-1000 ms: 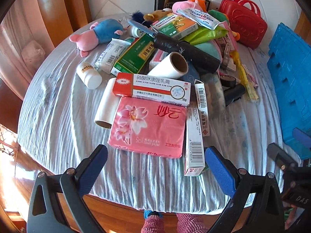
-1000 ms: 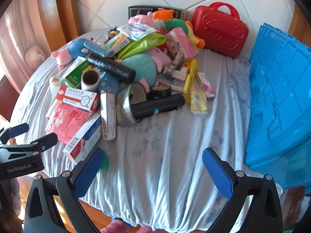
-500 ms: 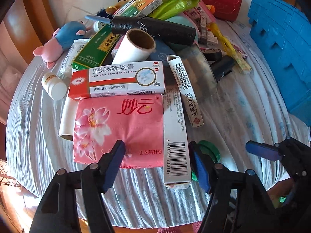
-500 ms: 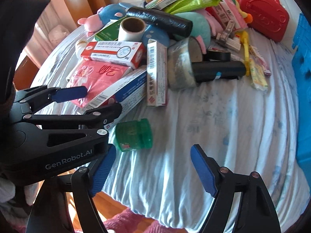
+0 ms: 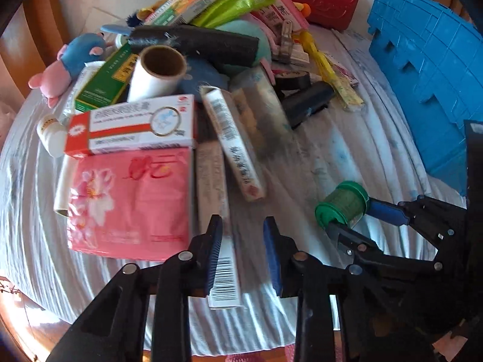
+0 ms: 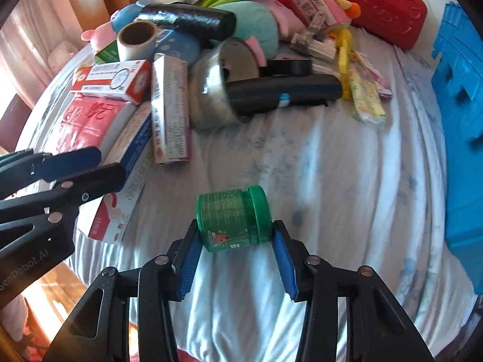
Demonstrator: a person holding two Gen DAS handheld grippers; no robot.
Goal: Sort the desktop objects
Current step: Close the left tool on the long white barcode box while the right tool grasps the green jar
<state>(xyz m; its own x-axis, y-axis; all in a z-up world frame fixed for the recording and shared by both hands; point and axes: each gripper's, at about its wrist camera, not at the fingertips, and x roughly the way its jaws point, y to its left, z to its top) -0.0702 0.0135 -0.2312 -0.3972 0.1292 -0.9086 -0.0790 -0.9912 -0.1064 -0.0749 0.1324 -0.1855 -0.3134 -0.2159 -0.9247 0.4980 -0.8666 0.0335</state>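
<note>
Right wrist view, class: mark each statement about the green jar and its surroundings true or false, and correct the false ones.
1. The green jar lies on its side between the pads of the right gripper. True; the jaws have just been closing, and the pads now meet the jar at both ends.
2. The jar's cap is red. False: it is green, like the jar.
3. The blue crate is at the left edge of the view. False: it is at the right edge.
4. The red case sits at the far side of the table, beyond the pile. True.
</note>
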